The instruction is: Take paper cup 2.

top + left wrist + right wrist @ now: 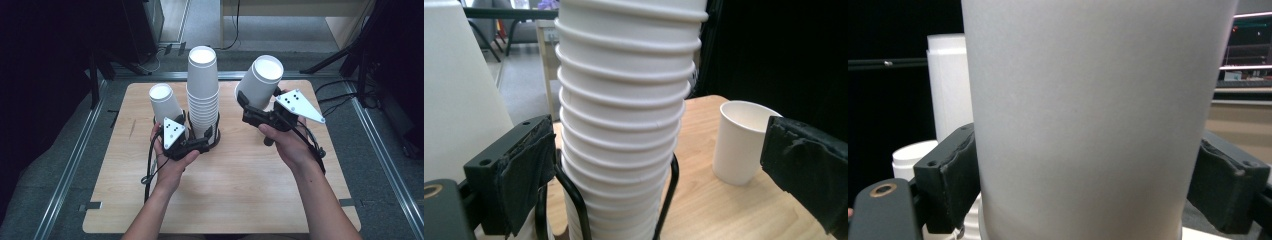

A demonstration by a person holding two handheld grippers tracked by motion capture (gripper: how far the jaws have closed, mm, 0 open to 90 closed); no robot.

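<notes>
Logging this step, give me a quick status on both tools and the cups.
Left tool open astride cup stack. Right tool shut on single cup. Nothing in the way.

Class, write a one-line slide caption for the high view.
Right gripper holds a white paper cup beside the tall cup stack; the open left gripper sits at the stack's base.

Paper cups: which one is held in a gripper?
The single cup at the right, clamped in the right gripper. The tall stack stands between the left gripper's open jaws; the left cup is free.
</notes>
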